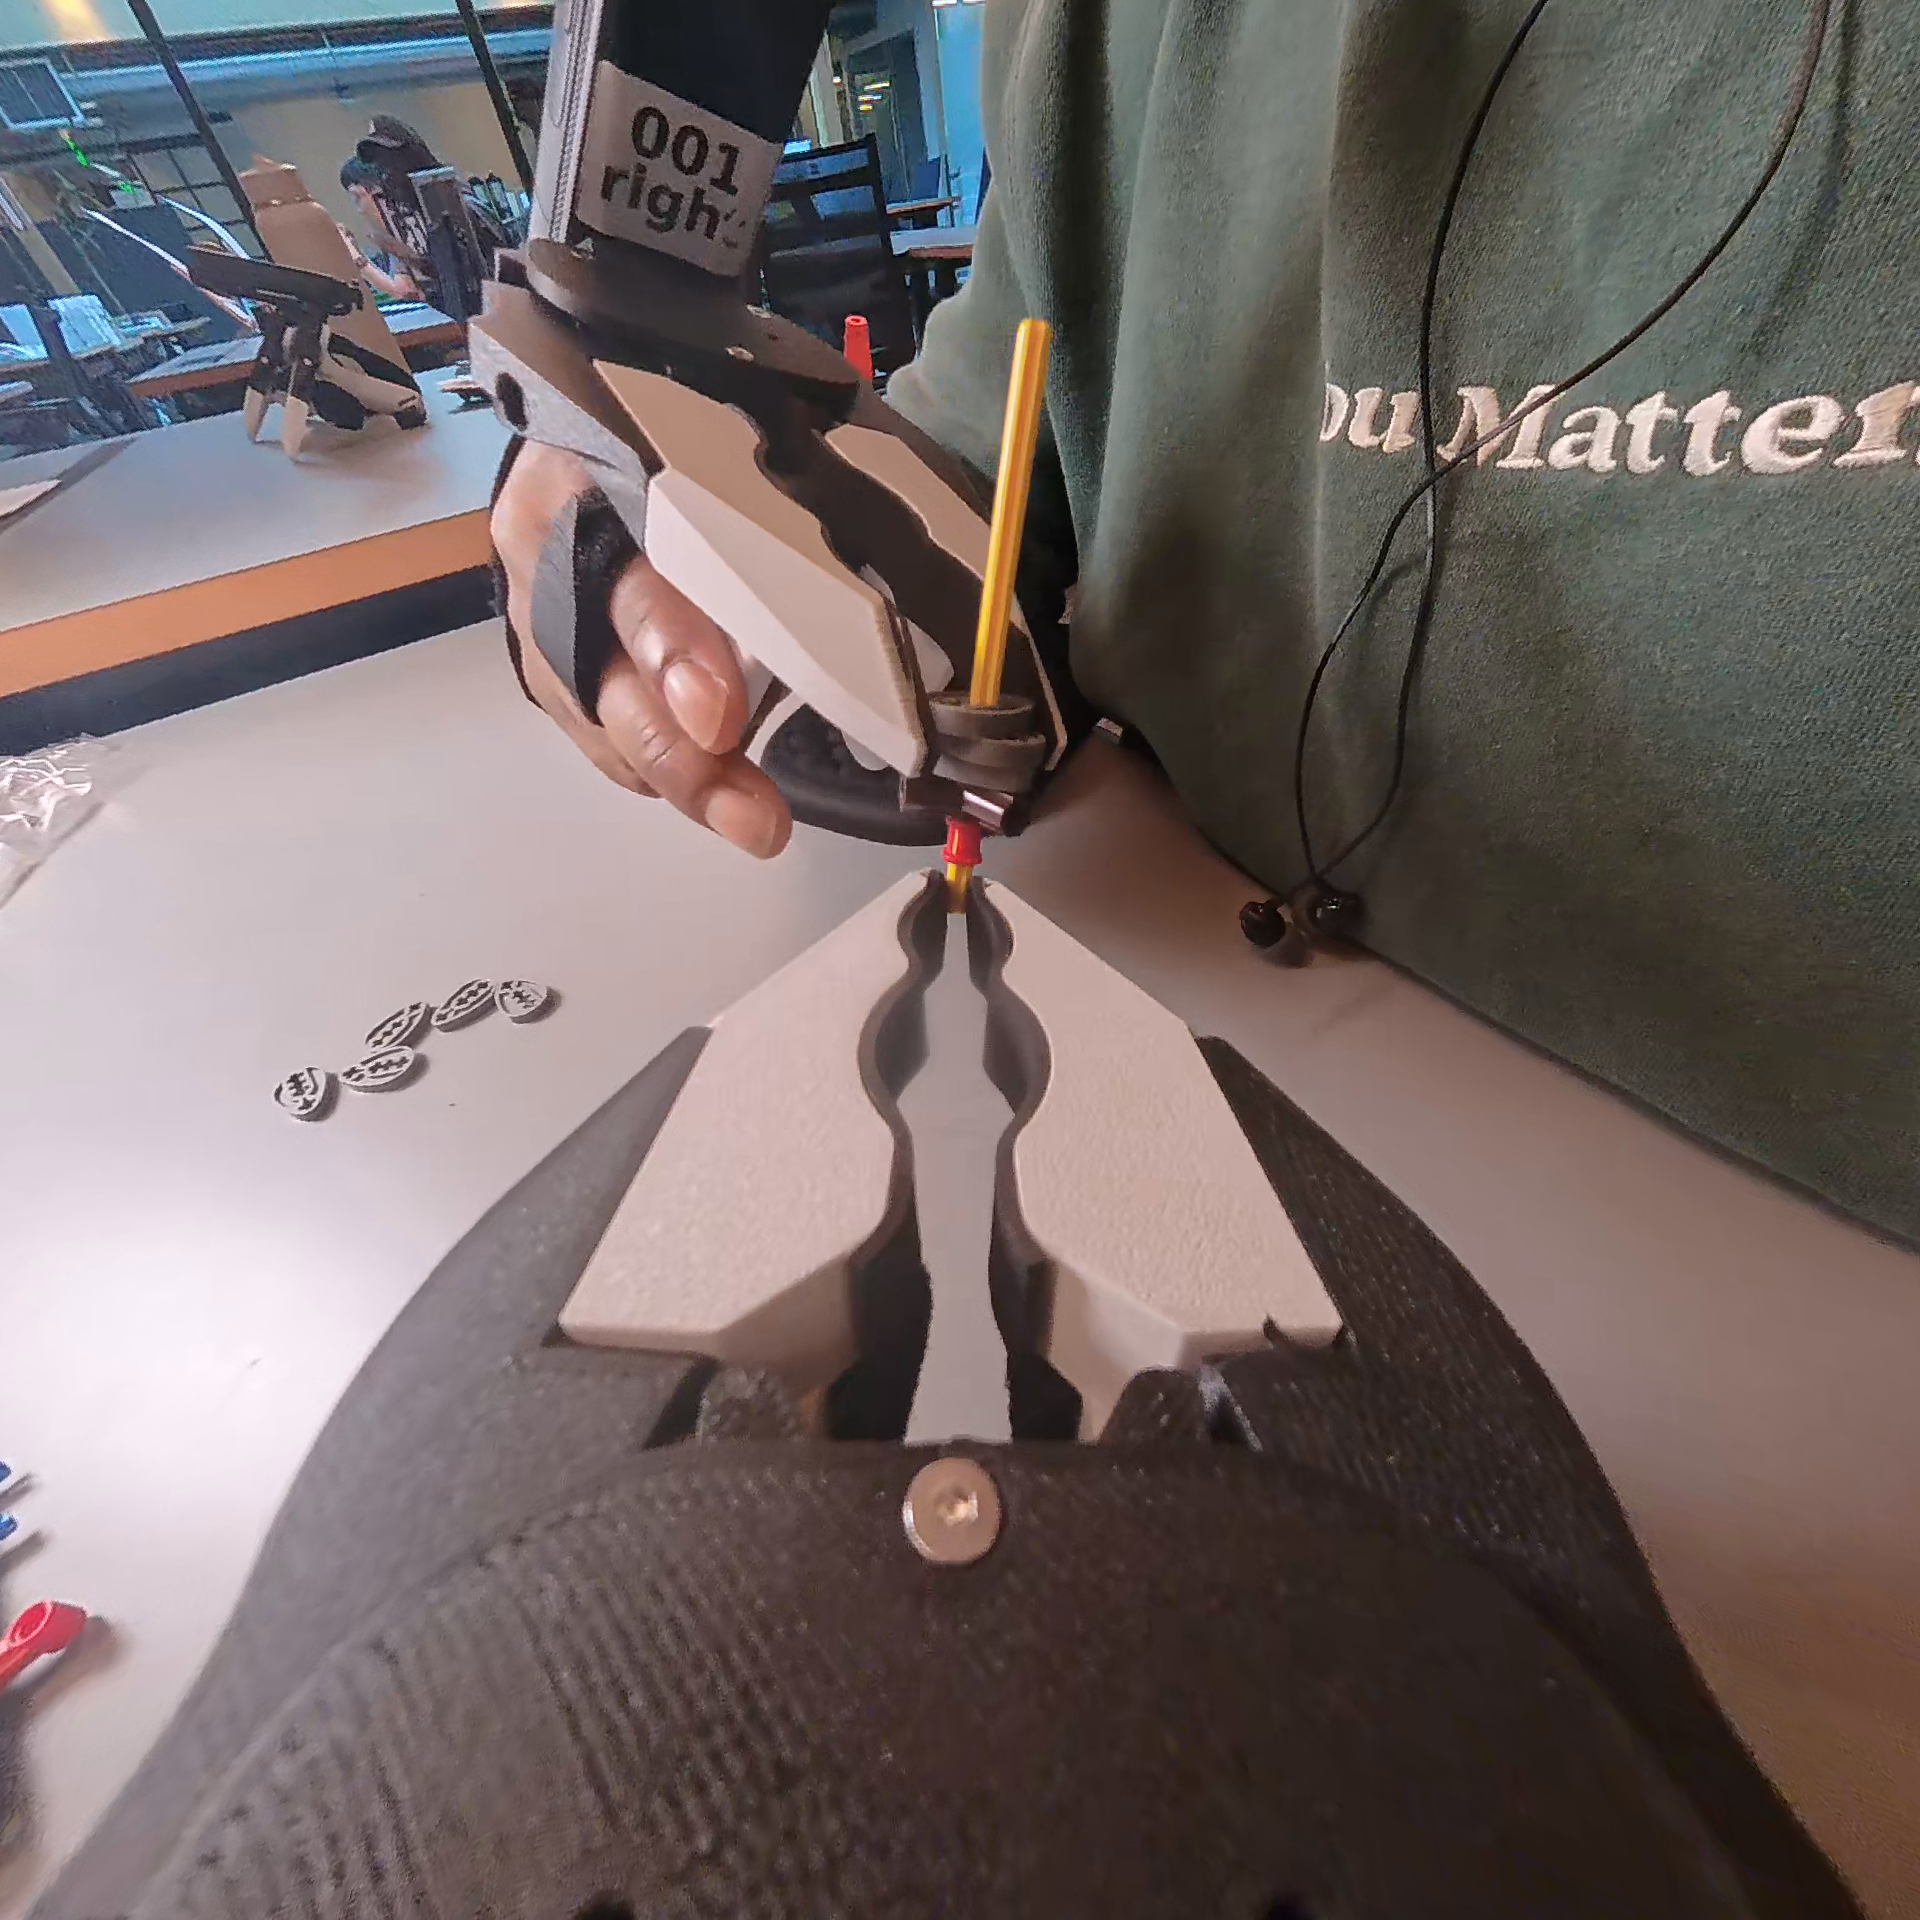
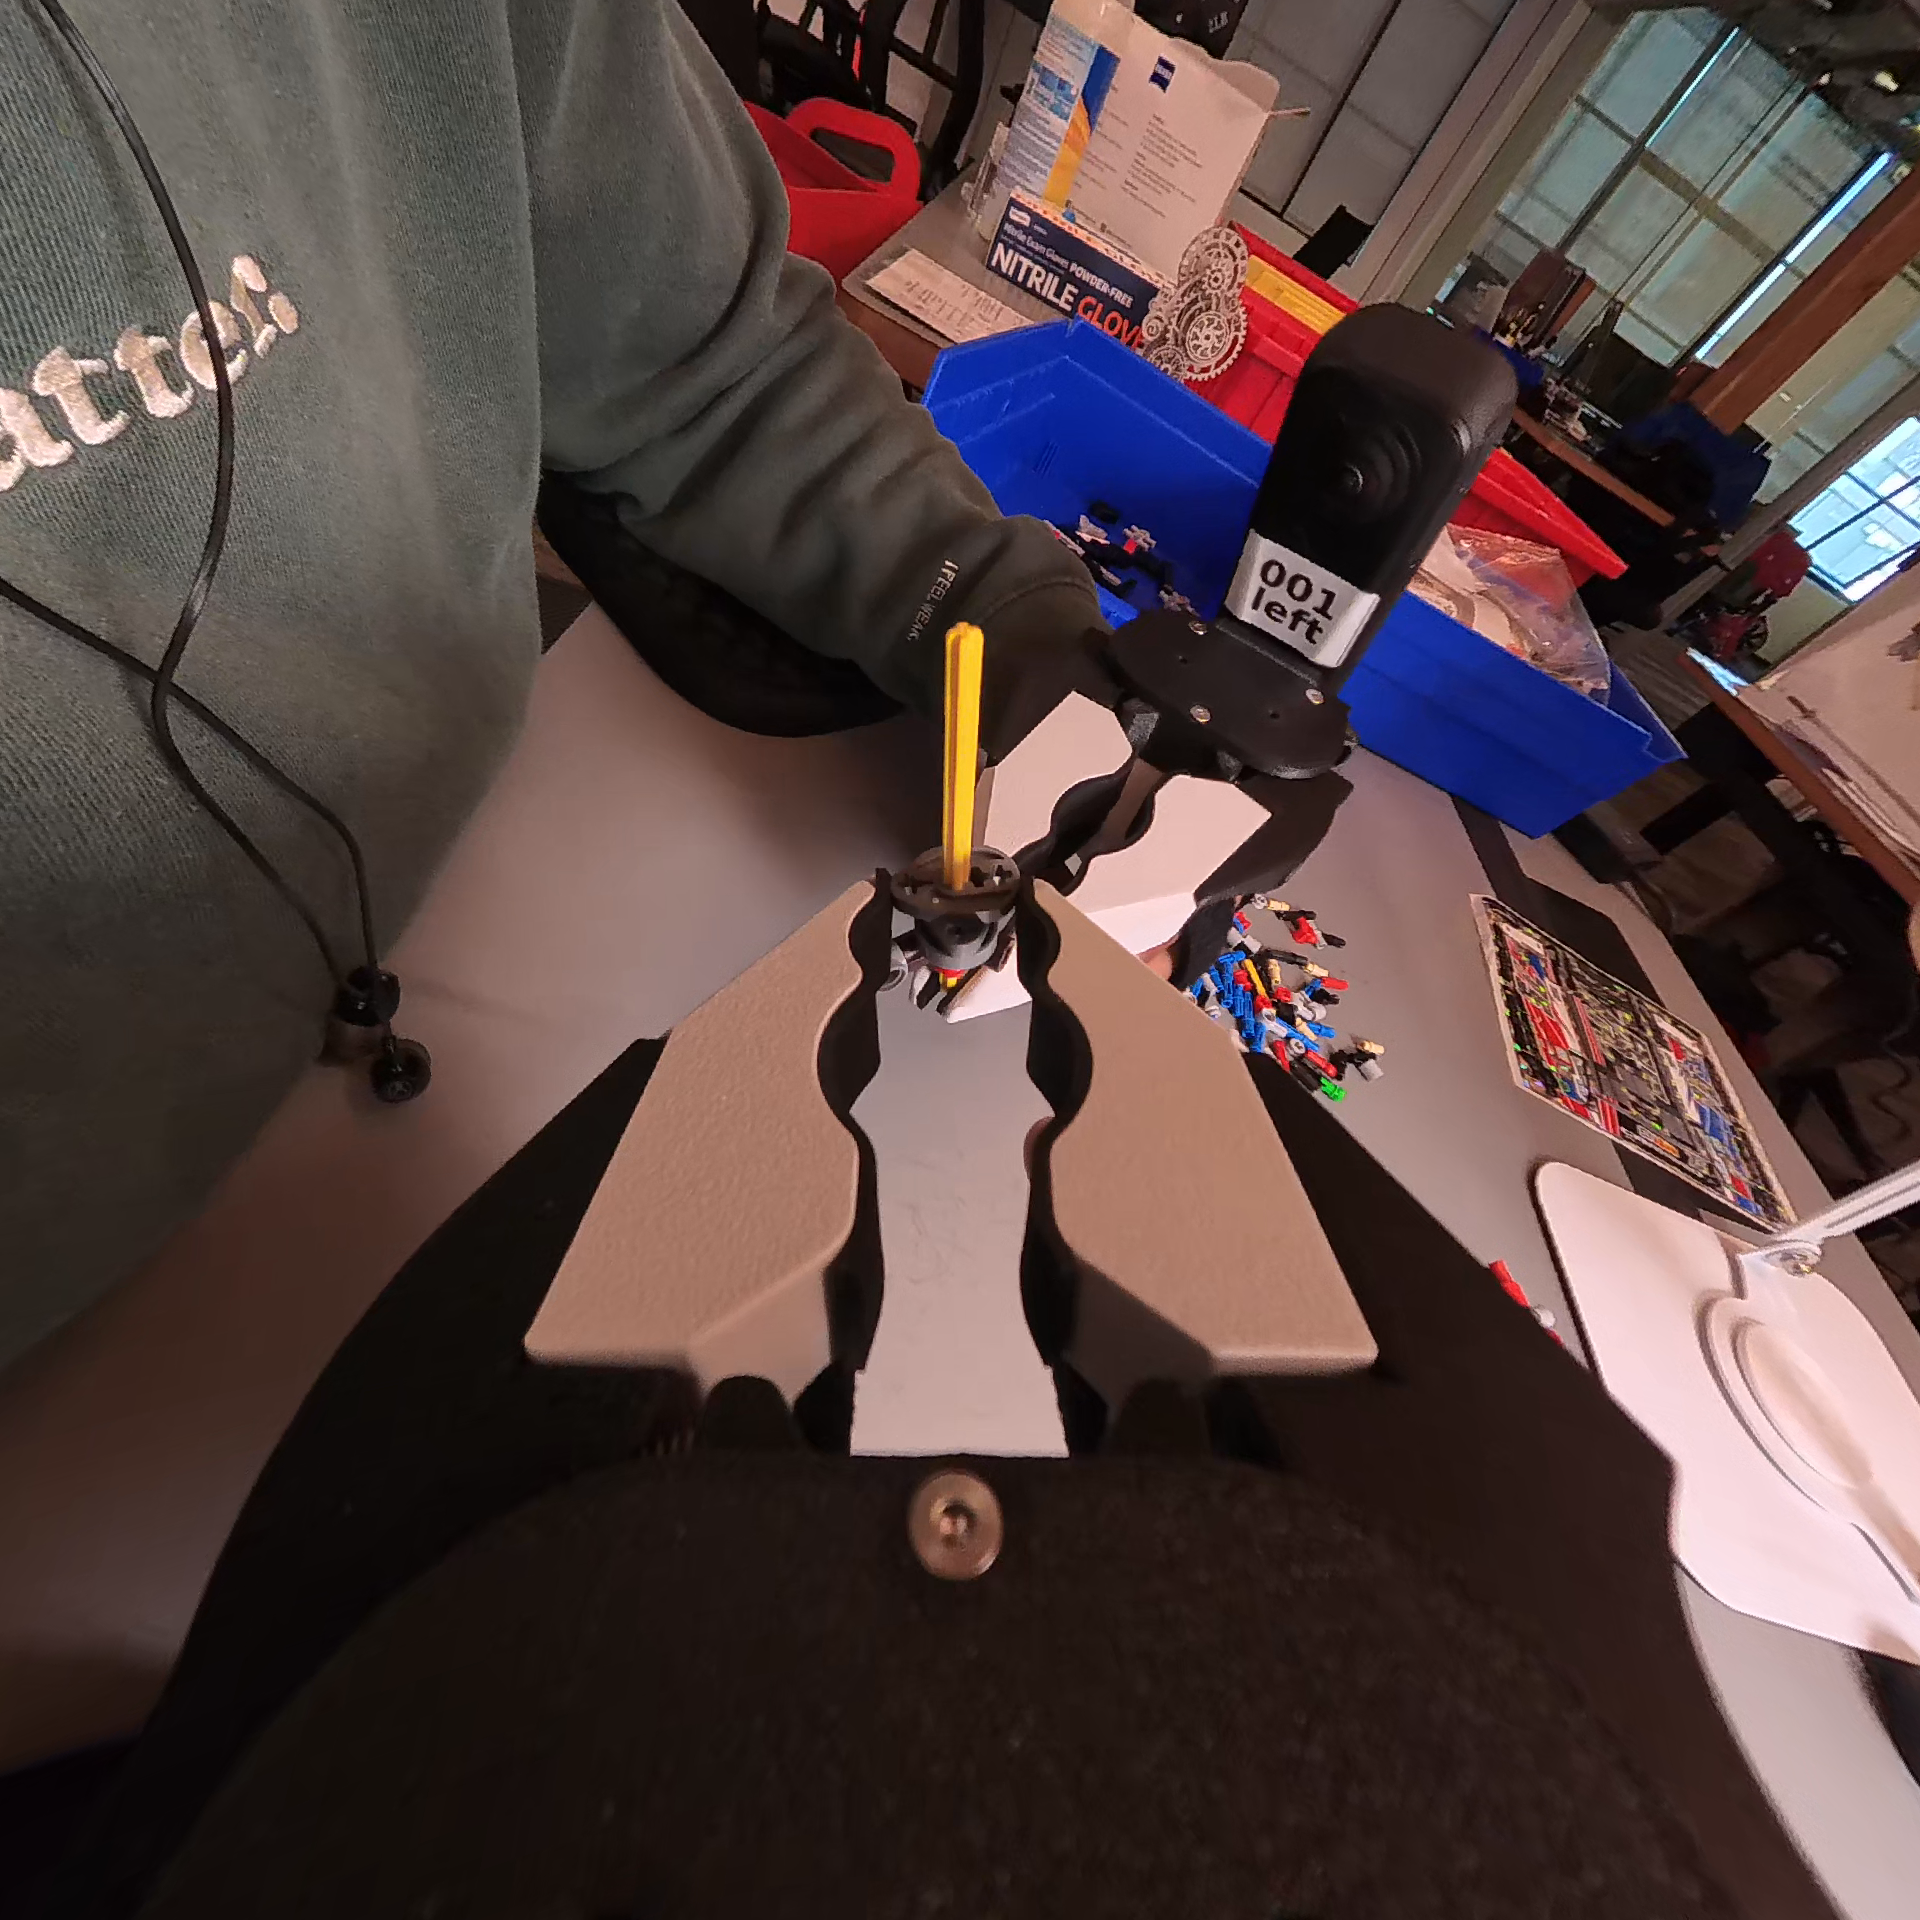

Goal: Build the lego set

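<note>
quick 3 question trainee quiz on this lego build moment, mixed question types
1. True or false: the yellow axle lies flat on the table.
2. Which gripper clamps the dark gear piece? A left B right
3. Fill in: under the gear piece sits a small ___ bush.

Key: 1 false, it stands nearly upright, its lower end pinched at the left gripper tips. 2 B, the right gripper. 3 red.

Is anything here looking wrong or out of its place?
Nothing stands out. The yellow axle is held upright between both grippers, the dark round piece sits on it, and the loose small parts lie in one pile on the table.
</note>
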`<state>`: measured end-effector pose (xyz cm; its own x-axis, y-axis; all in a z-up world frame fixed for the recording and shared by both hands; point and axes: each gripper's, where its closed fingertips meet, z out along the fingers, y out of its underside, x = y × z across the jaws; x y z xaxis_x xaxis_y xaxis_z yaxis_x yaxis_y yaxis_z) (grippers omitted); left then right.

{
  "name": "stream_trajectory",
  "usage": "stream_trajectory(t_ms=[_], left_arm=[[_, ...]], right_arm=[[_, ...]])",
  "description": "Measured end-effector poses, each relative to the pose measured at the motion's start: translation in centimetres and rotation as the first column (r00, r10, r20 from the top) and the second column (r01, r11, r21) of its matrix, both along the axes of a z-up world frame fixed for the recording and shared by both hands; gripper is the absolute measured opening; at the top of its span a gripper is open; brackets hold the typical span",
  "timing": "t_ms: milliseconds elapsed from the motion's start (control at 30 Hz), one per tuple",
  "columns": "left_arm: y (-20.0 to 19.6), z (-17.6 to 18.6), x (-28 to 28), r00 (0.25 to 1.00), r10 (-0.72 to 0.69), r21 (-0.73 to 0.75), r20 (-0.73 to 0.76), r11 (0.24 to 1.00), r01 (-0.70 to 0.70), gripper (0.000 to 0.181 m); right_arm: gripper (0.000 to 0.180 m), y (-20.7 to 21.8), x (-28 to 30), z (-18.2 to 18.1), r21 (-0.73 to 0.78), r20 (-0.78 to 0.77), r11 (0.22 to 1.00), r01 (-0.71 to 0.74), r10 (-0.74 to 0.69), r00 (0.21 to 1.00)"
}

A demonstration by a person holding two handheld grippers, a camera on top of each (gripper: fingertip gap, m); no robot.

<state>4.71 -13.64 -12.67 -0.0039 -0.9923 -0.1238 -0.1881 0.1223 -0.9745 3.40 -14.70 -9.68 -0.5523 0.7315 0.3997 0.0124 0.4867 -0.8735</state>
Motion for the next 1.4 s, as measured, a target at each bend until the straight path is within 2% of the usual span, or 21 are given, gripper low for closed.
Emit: stream_trajectory(t_ms=[267,333,400,500,600,667,867,933,1133,1267,1333,1400], left_arm=[[0.7,-0.4,-0.5,0.999,0.036,-0.017,-0.014,0.999,-0.037,0.002],[2.1,-0.8,-1.2,0.992,0.114,-0.007,-0.048,0.993,-0.115,0.002],[3.5,-1.1,-2.3,0.977,0.2,0.009,-0.073,0.98,-0.2,0.002],[5.6,-2.2,-4.2,0.934,0.327,0.04,-0.142,0.945,-0.324,0.002],[6.6,-3.2,-5.0,0.906,0.379,0.046,-0.189,0.925,-0.377,0.002],[6.6,-3.6,-4.9,0.907,0.375,0.045,-0.194,0.927,-0.373,0.002],[6.2,-3.6,-4.5,0.922,0.344,0.014,-0.178,0.938,-0.347,0.002],[6.1,-3.6,-4.6,0.923,0.342,0.012,-0.178,0.939,-0.345,0.002],[6.1,-3.3,-4.6,0.927,0.339,0.003,-0.16,0.939,-0.343,0.002],[6.2,-3.1,-4.7,0.926,0.346,-0.002,-0.153,0.937,-0.35,0.002],[6.2,-3.1,-4.7,0.925,0.346,-0.001,-0.154,0.937,-0.351,0.003],[6.1,-3.1,-4.7,0.926,0.345,-0.001,-0.155,0.937,-0.349,0.002]], right_arm=[[0.022,1.3,-0.3,-0.2,0.009,0.01,0.999,0.047,-0.047,0.999],[0.029,4.0,0.1,0.4,-0.002,0.018,0.994,0.108,-0.108,0.994],[0.03,8.7,1.3,-0.1,0.005,0.094,0.976,0.217,-0.217,0.972],[0.024,16.2,4.6,-3.8,0.067,0.292,0.912,0.404,-0.405,0.866],[0.026,18.9,8.4,-9.0,0.069,0.553,0.879,0.472,-0.428,0.715],[0.028,19.0,9.3,-10.9,0.091,0.62,0.882,0.462,-0.413,0.667],[0.026,17.3,7.4,-11.8,0.171,0.592,0.909,0.381,-0.404,0.698],[0.017,17.2,7.1,-11.7,0.173,0.582,0.909,0.379,-0.405,0.705],[0.007,16.4,6.1,-11.7,0.218,0.549,0.907,0.359,-0.419,0.724],[0.023,16.1,5.8,-11.5,0.213,0.54,0.908,0.361,-0.418,0.73],[0.026,16.5,5.6,-10.8,0.199,0.513,0.9,0.388,-0.433,0.741],[0.027,17.0,6.0,-11.2,0.217,0.531,0.893,0.395,-0.447,0.72]])
